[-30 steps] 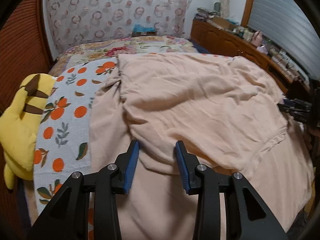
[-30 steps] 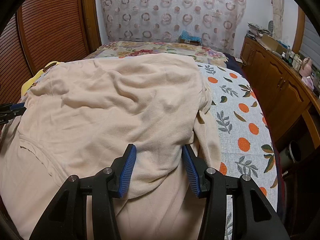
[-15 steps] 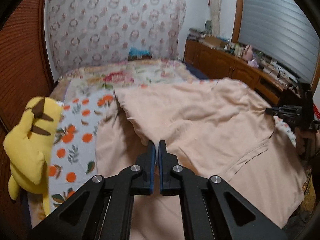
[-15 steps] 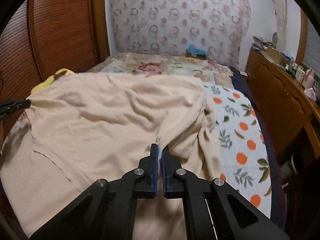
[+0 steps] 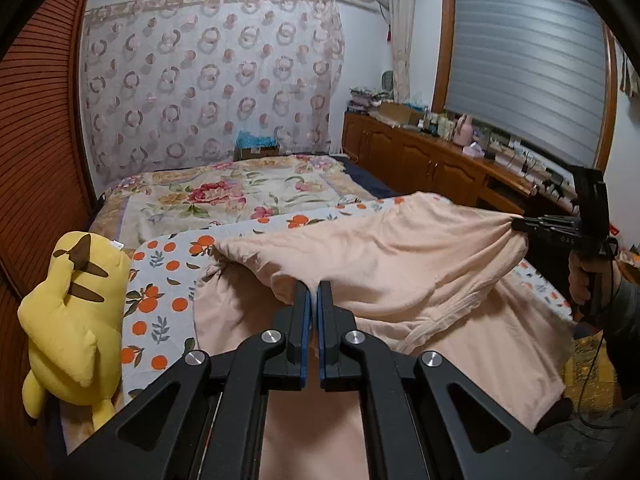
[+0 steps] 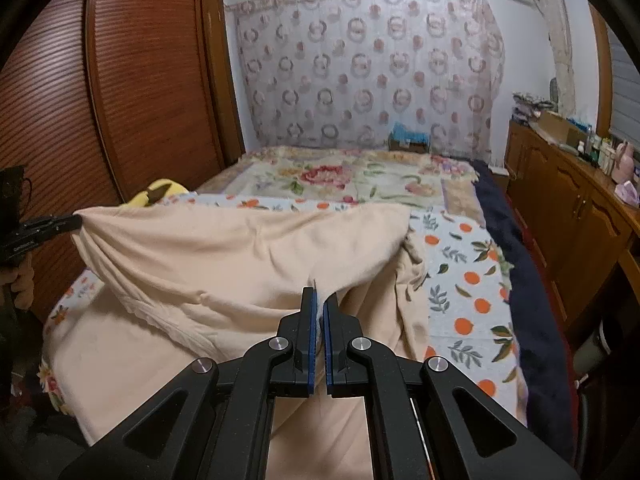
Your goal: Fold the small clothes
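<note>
Both claws stood apart over the flat cloth a second ago; now each is pinched together on the peach garment's edge and has lifted it off the bed. Nearest, the left gripper has its blue pads clamped on a fold of the peach garment, which rises to the tips and sags away beyond them. Off to its right, across the stretched cloth, the right gripper shows from the side, gripping the far corner, with a hand around its handle. Seen from its own camera, the right gripper is likewise shut on the cloth, and the left gripper sits out to its left holding the other corner taut.

The two corners are held apart and raised, I would say, so the upper layer hangs as a straight span that can be carried over the lower part lying beneath the claws to make a fold. The rest of the garment drapes down onto the orange-print blanket. Left of the left claw a yellow plush toy leans at the bed's edge, clear of the cloth. Farther ahead lie a floral quilt and a patterned curtain.
</note>
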The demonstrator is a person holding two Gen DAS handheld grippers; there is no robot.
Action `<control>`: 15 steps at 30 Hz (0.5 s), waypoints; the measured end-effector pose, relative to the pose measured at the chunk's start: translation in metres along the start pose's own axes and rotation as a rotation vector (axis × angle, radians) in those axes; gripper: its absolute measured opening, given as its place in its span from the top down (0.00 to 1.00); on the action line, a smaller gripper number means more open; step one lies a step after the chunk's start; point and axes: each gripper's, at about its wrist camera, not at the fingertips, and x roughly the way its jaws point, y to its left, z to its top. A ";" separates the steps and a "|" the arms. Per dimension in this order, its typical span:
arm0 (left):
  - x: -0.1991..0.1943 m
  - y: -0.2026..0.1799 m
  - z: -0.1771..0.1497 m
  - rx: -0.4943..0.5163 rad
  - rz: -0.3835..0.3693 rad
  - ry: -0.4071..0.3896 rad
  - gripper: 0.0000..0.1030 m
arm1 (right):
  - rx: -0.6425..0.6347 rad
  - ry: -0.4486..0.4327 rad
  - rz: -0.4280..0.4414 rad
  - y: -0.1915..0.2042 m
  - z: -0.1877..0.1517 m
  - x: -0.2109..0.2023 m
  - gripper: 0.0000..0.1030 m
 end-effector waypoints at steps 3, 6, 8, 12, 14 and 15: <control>-0.016 -0.001 0.000 -0.004 -0.003 -0.027 0.96 | 0.004 -0.032 0.019 -0.002 -0.001 -0.017 0.97; -0.033 -0.004 -0.006 0.003 -0.008 -0.039 0.96 | 0.001 -0.049 0.041 -0.002 -0.006 -0.035 0.97; -0.040 -0.008 -0.016 0.013 0.003 -0.031 0.96 | 0.000 -0.041 0.047 -0.002 -0.013 -0.043 0.97; -0.050 -0.010 -0.038 0.008 0.002 -0.003 0.96 | -0.028 -0.005 0.041 0.006 -0.028 -0.062 0.97; -0.056 -0.010 -0.045 0.000 -0.001 0.006 0.96 | -0.037 0.002 0.044 0.010 -0.033 -0.073 0.97; -0.057 -0.010 -0.048 -0.003 0.001 0.011 0.96 | -0.039 0.003 0.044 0.011 -0.034 -0.079 0.97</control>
